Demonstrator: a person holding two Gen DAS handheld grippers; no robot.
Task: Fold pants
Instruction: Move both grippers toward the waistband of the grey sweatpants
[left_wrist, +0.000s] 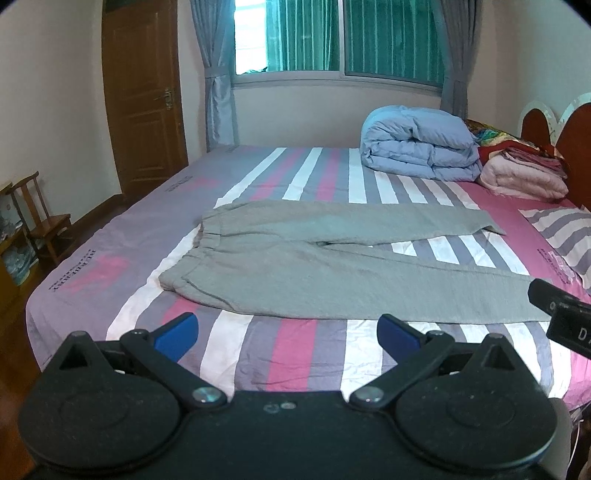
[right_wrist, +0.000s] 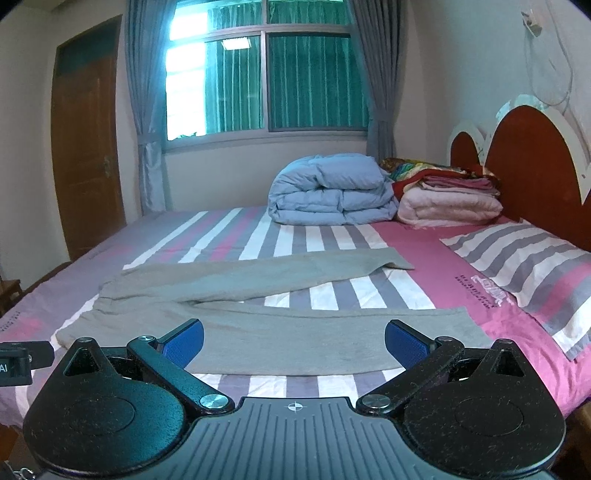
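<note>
Nearest, the left tongs (left_wrist: 287, 334) are spread wide and empty over the striped pink, white and purple bedsheet (left_wrist: 291, 354), just short of the pants. The right tongs (right_wrist: 294, 342) are spread too, held above the near leg. The grey soft-knit pants (left_wrist: 314, 269) lie flat across the bed, waistband left, legs splayed rightward. Beyond sit a folded pale-blue quilt (right_wrist: 328, 195), stacked pink blankets (right_wrist: 448, 206) and a striped pillow (right_wrist: 524, 266)

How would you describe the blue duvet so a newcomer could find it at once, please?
Start at the striped bed and look to its far side, under the window. The folded light-blue duvet sits there, left of a pink blanket stack; it is the only blue, puffy bundle.
</note>
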